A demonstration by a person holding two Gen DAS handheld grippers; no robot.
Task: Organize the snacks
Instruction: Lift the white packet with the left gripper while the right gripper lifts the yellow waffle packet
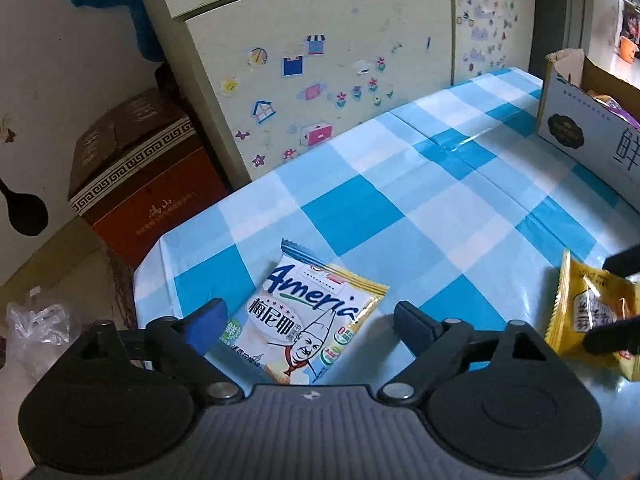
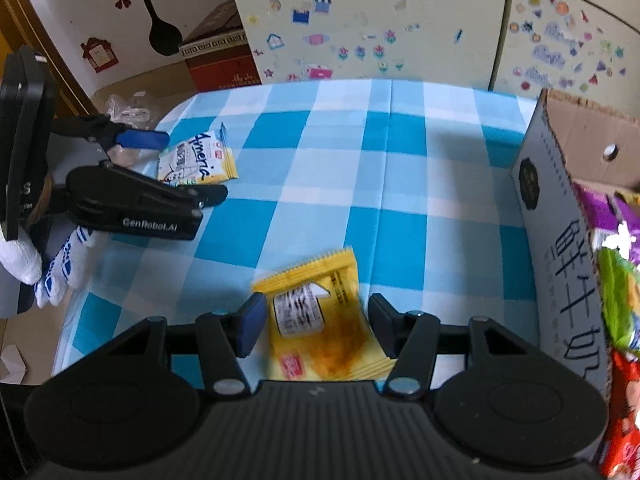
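Observation:
A white snack packet point(image 1: 304, 320) printed with blue letters and a chef lies flat on the blue-and-white checked tablecloth point(image 1: 400, 184). My left gripper point(image 1: 308, 312) stands open astride it, its pads clear of the wrapper. In the right wrist view that packet point(image 2: 196, 160) sits at the table's far left, between the left gripper's fingers point(image 2: 180, 166). My right gripper point(image 2: 316, 316) is shut on a yellow snack packet point(image 2: 320, 312), held by its sides just above the cloth. In the left wrist view this yellow packet point(image 1: 592, 312) shows at the right edge, between dark fingers point(image 1: 608, 336).
An open cardboard box point(image 2: 560, 208) with several bright snack packets point(image 2: 620, 280) inside stands at the table's right; its wall point(image 1: 568, 120) also shows in the left wrist view. A sticker-covered cabinet point(image 1: 320, 60) backs the table. A red-brown carton point(image 1: 140, 168) and a plastic bag point(image 1: 32, 320) lie on the floor at the left.

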